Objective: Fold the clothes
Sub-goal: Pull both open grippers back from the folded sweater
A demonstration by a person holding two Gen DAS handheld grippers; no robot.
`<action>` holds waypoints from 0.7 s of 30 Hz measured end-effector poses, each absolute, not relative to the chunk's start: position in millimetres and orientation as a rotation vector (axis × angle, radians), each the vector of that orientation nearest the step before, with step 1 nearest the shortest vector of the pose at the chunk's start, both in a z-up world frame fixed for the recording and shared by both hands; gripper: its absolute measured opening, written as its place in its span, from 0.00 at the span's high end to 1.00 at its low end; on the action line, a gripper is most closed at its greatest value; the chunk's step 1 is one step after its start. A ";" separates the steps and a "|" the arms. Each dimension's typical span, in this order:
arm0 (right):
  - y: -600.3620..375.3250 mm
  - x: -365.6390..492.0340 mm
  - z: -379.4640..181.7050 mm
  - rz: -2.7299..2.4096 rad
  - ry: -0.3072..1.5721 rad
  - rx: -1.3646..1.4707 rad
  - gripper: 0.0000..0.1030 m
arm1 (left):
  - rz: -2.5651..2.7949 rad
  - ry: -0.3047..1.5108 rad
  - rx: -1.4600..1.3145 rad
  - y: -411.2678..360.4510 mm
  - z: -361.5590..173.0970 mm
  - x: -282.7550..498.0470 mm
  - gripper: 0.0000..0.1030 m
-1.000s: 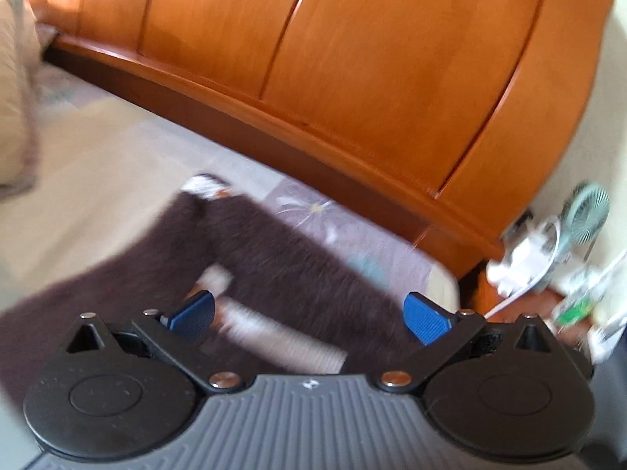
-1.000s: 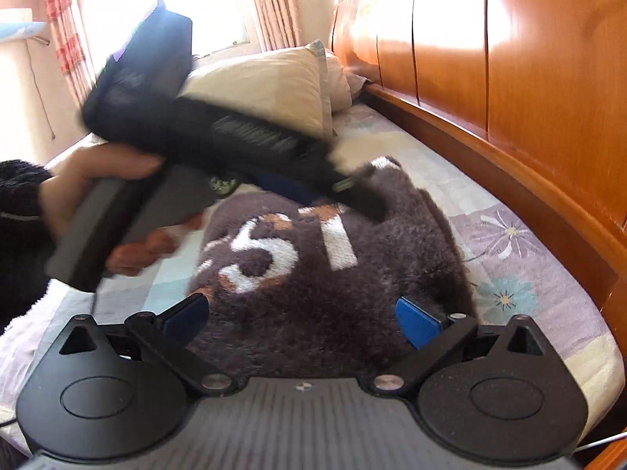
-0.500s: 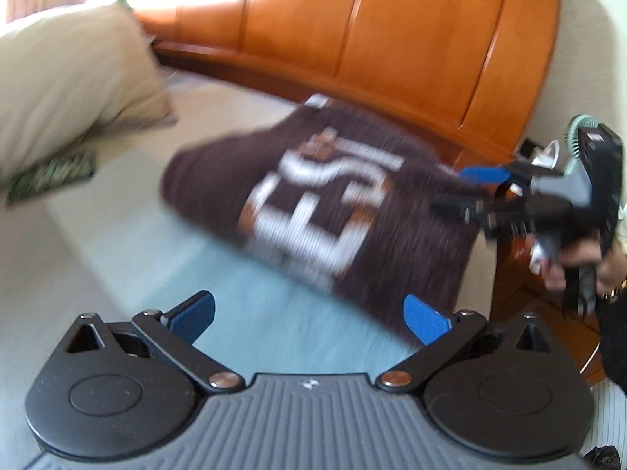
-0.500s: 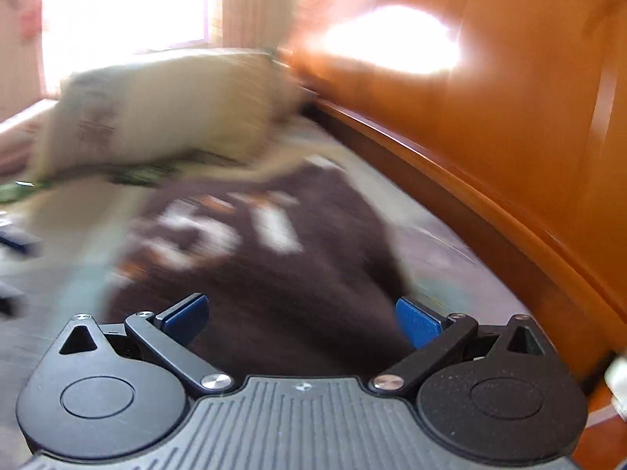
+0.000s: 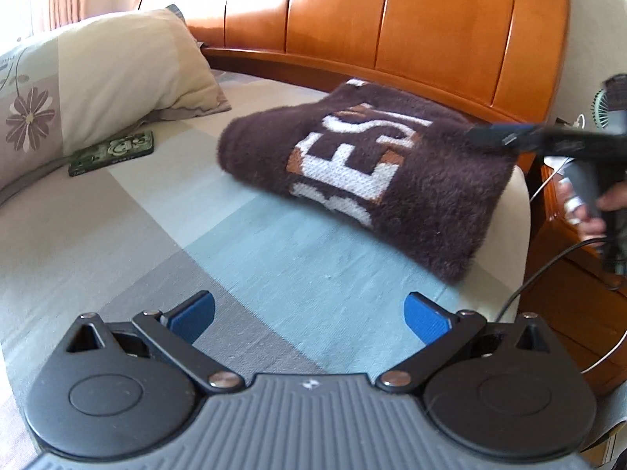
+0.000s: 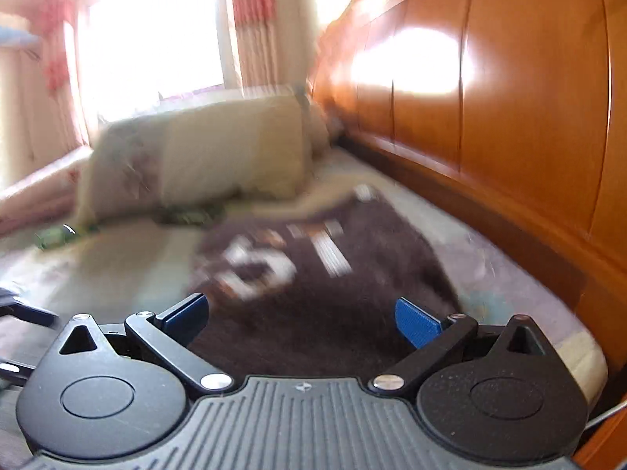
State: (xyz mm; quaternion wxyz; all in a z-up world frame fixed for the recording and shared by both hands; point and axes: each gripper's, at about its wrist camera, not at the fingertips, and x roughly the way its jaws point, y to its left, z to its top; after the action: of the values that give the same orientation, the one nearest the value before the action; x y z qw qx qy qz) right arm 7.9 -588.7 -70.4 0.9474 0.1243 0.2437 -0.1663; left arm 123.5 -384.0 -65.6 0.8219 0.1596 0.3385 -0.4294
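Observation:
A fuzzy dark brown sweater [image 5: 364, 168] with white and orange letters lies folded on the bed near the wooden headboard; it also fills the lower middle of the blurred right wrist view [image 6: 313, 274]. My left gripper [image 5: 309, 315] is open over bare sheet, well short of the sweater. My right gripper [image 6: 299, 317] is open with nothing between its fingers, just above the sweater's near edge. In the left wrist view the right gripper [image 5: 505, 135] reaches over the sweater's right corner, held by a hand [image 5: 595, 207].
A cream pillow [image 5: 117, 74] leans at the back left, with a green phone [image 5: 113, 150] beside it. The orange wooden headboard [image 5: 392, 19] runs behind the sweater. A nightstand [image 5: 576, 282] with cables and a small fan stands past the bed's right edge.
My left gripper has pulled back off the sweater and now views it from a distance. My right gripper has also drawn back a little and its view is blurred by motion.

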 end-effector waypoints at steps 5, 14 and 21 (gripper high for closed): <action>-595.9 -2.7 -76.8 -0.372 0.497 0.314 0.02 | -0.912 0.705 0.349 -381.3 -65.6 118.7 0.01; -596.1 31.9 -58.9 -0.322 0.445 0.312 0.00 | -0.904 0.673 0.362 -383.8 -60.9 118.0 0.01; -596.4 17.8 -64.4 -0.428 0.478 0.278 0.00 | -0.840 0.620 0.412 -371.1 -62.9 120.4 0.01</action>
State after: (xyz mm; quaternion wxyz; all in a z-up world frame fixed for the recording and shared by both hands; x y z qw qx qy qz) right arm 17.8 -596.4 -64.4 0.9395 0.1362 0.2344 -0.2094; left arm 120.4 -371.1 -62.9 0.8466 0.1951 0.2941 -0.3983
